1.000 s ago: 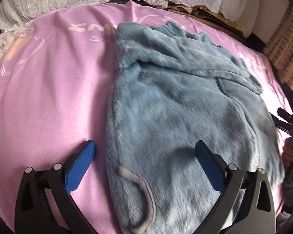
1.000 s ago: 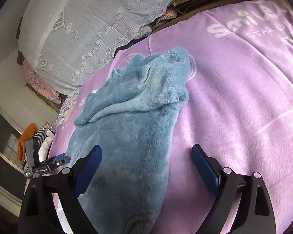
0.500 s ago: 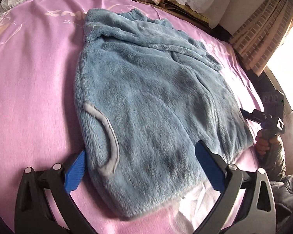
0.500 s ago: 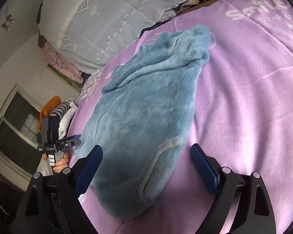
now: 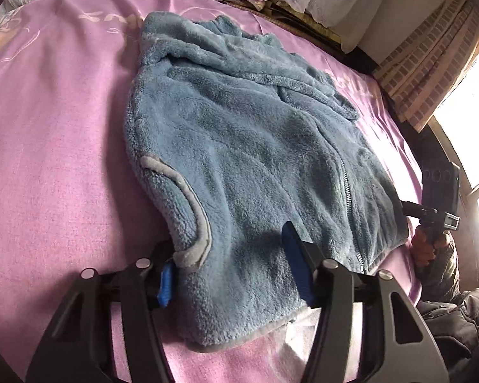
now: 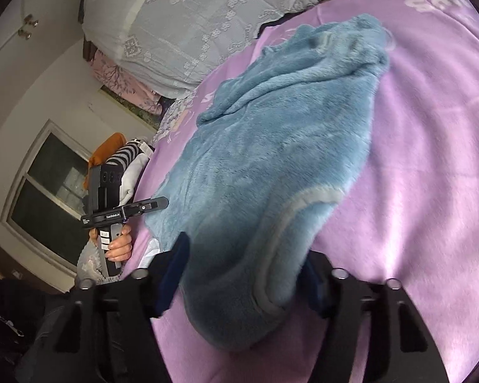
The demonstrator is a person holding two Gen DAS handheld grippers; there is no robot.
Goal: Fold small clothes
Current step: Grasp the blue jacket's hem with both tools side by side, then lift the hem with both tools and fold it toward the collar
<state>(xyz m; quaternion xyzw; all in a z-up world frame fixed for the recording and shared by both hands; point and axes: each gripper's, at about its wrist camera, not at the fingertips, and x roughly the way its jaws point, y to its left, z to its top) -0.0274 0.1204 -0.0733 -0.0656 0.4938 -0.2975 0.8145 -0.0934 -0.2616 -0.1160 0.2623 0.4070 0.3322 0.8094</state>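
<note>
Your work surface is a pink-purple bedspread with white lettering (image 5: 48,134), with white lace-trimmed bedding (image 6: 188,16) at upper left of the right view and a bright window with a brick-patterned curtain (image 5: 431,73) at upper right of the left view. The small blue fleece zip jacket (image 5: 255,146) lies flat mid-frame. Your left gripper (image 5: 231,268) and right gripper (image 6: 242,274) have just been closing, each half-closed with blue pads pressing a corner of the jacket's hem.

Black left gripper (image 5: 230,265) frame, blue ribbed pads, silver screws, matching right gripper (image 6: 242,274), grey knit sleeve (image 5: 444,271)
</note>
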